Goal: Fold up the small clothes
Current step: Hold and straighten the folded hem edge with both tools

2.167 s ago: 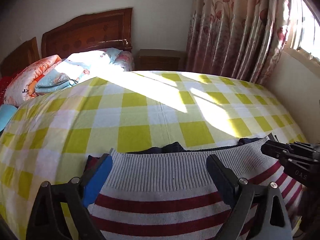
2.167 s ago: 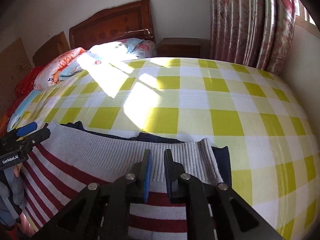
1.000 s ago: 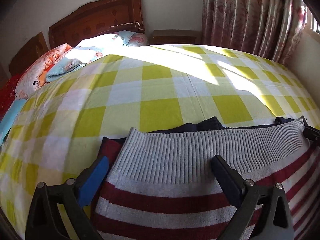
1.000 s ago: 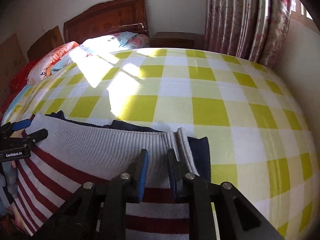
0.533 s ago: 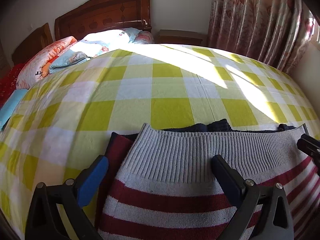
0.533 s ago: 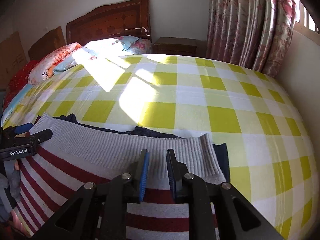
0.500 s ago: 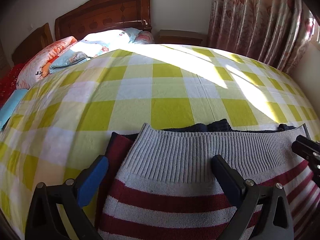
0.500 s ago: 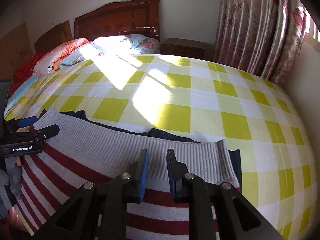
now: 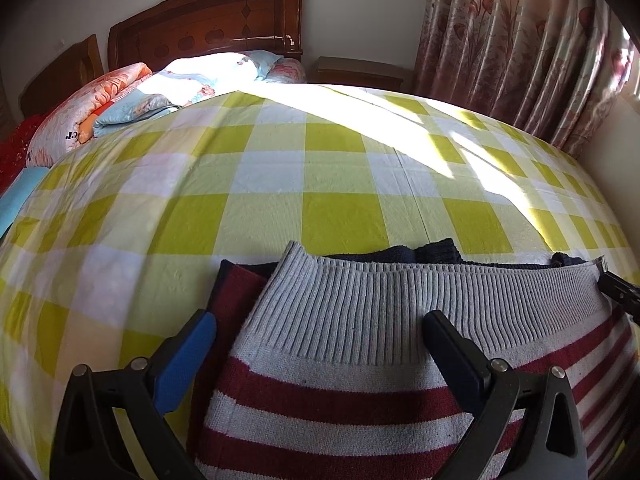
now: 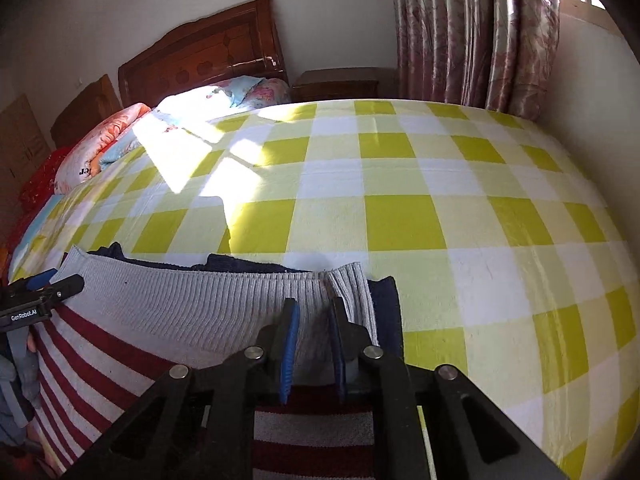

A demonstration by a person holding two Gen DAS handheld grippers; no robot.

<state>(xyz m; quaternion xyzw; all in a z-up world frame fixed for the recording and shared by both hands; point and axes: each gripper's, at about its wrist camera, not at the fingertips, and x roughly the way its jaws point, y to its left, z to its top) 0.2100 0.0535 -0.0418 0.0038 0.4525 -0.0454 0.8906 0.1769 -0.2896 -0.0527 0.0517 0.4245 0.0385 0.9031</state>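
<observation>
A red-and-white striped sweater (image 9: pixel 360 380) with a grey ribbed hem lies at the near edge of the yellow checked bed sheet (image 9: pixel 340 220), on top of a navy garment (image 9: pixel 432 250). My left gripper (image 9: pixel 320 318) is open wide, its fingers either side of the hem's left part. In the right wrist view the sweater (image 10: pixel 160 320) fills the lower left. My right gripper (image 10: pixel 313 304) has narrow jaws that are closing, with the hem's bunched right corner pinched between the pads. The navy garment (image 10: pixel 384 304) shows beside it.
Folded quilts and pillows (image 9: pixel 132 96) lie at the wooden headboard (image 9: pixel 208 20). A nightstand (image 9: pixel 360 70) and flowered curtains (image 9: pixel 520 48) stand behind the bed. A pale wall (image 10: pixel 592 92) runs along the bed's right side. A hand (image 10: pixel 24 344) holds the left gripper (image 10: pixel 48 284).
The hem's right corner has bunched into a fold at the right gripper's jaws. The sweater's left edge now lies further right, baring a dark red layer under it.
</observation>
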